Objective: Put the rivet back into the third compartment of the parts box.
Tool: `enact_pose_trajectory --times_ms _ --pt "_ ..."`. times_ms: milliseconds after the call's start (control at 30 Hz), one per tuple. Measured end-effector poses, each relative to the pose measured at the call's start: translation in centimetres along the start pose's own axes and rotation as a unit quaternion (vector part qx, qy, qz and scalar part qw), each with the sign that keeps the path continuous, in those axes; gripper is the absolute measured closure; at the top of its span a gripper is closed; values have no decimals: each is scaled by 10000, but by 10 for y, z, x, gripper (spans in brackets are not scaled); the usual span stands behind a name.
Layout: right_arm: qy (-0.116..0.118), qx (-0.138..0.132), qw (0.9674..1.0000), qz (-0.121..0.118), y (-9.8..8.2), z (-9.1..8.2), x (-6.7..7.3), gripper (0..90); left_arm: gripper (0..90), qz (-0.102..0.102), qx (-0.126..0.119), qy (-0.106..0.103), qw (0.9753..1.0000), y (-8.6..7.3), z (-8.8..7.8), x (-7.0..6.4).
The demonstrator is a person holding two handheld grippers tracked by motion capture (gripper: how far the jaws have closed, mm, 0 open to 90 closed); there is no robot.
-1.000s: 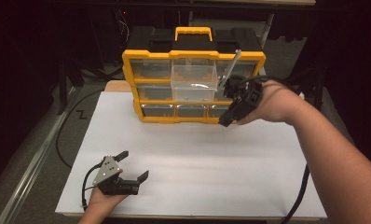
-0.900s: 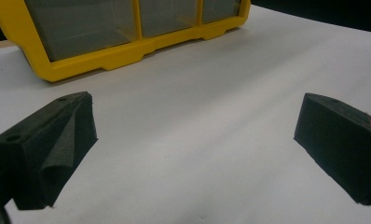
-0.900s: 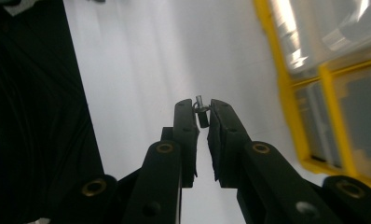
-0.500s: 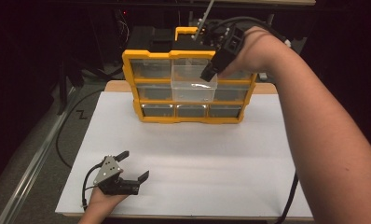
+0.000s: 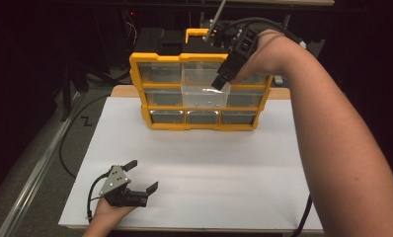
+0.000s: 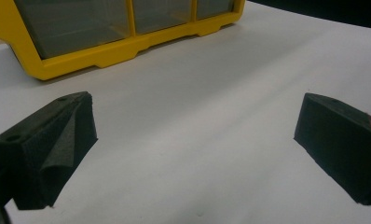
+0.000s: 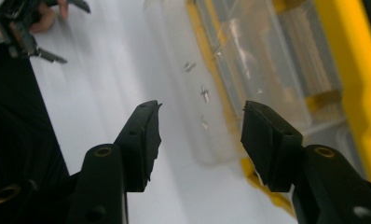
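My right claw (image 5: pixel 220 81) hangs above the clear drawer (image 5: pixel 205 94) pulled partway out of the middle row of the yellow organizer (image 5: pixel 150 123), which stands at the far edge of the white tabletop (image 5: pixel 209 163). Its jaws have just been opening and now stand half apart with nothing between them. In the right gripper view the drawer (image 7: pixel 207 93) lies straight below my fingertips, a few small metal bits (image 7: pixel 204 93) on its floor. The drawer's long axis runs out of the cabinet toward me, so I judge the coming move goes along that line. My left claw (image 5: pixel 144 177) rests wide open and empty at the near edge, well apart from the organizer; the right is far nearer.
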State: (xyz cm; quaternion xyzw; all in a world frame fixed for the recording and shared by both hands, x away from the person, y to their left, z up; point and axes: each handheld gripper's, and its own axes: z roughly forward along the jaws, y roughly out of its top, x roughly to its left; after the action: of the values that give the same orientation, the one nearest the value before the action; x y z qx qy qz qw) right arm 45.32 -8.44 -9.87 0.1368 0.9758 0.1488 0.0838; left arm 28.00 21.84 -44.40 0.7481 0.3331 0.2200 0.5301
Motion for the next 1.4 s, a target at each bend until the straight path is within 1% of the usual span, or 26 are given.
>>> enact_pose_trajectory --times_ms 100,200,333,400,433,533,567,633,667,733,767,800,867,933,1000,1033,1100,1133,1167,1200,1233,1267,1300,1333,1367,1400 --pt "-15 14 10000 33 -17 -2 9 433 3 -4 1 9 10000 0 0 0" --pt "-15 80 9999 81 -38 4 19 383 3 -18 -7 23 10000 0 0 0" --pt "-19 209 9996 201 -67 30 27 289 3 -67 -9 81 9999 0 0 1" --pt "60 212 9995 243 -81 48 29 257 3 -76 -4 98 9999 0 0 1" --pt "118 201 9992 317 -91 62 30 231 3 -72 -6 104 9999 0 0 1" --pt "216 335 9985 384 -106 88 35 192 3 -74 15 125 9999 0 0 2" --pt "286 375 9982 382 -114 103 37 171 3 -83 24 134 9999 0 1 2" --pt "366 481 9973 411 -124 124 41 152 3 -78 52 148 9998 0 1 3" --pt "416 521 9968 442 -131 139 43 132 3 -81 54 158 9998 0 1 3" --pt "469 591 9960 480 -141 160 47 86 3 -92 56 178 9998 0 1 3" --pt "479 687 9950 539 -148 175 51 52 3 -102 58 178 9998 0 1 3" --pt "487 749 9945 550 -152 183 52 23 3 -114 63 178 9998 0 1 3" --pt "466 888 9926 686 -164 208 56 1 3 -109 82 178 9997 0 1 4" --pt "388 867 9915 892 -174 226 60 1 3 -120 85 184 9997 0 1 4" --pt "290 776 9919 965 -184 238 63 1 3 -145 86 181 9997 0 0 4" --pt "274 538 9930 1013 -190 243 65 1 3 -158 83 177 9997 0 0 4" --pt "259 123 9930 1149 -201 248 68 1 3 -189 90 161 9997 0 0 4" --pt "177 -99 9919 1256 -207 250 71 1 3 -206 88 143 9996 0 0 4" --pt "148 -477 9897 1339 -215 252 74 1 3 -205 75 152 9996 0 0 4" --pt "149 -721 9871 1420 -220 252 77 1 3 -198 72 160 9996 0 1 4" --pt "50 -1039 9828 1525 -225 254 80 1 3 -213 75 153 9996 0 1 4" --pt "-93 -1413 9772 1580 -232 256 83 1 2 -218 78 153 9996 0 1 4" --pt "-161 -1570 9734 1661 -236 256 86 1 3 -218 72 159 9996 0 1 4" --pt "-298 -1806 9672 1759 -241 258 90 1 3 -223 63 149 9996 0 0 4" --pt "-329 -1977 9625 1830 -244 258 92 1 3 -247 27 115 9996 0 0 4" --pt "-388 -2218 9549 1936 -248 259 95 1 3 -243 3 103 9997 0 0 4"
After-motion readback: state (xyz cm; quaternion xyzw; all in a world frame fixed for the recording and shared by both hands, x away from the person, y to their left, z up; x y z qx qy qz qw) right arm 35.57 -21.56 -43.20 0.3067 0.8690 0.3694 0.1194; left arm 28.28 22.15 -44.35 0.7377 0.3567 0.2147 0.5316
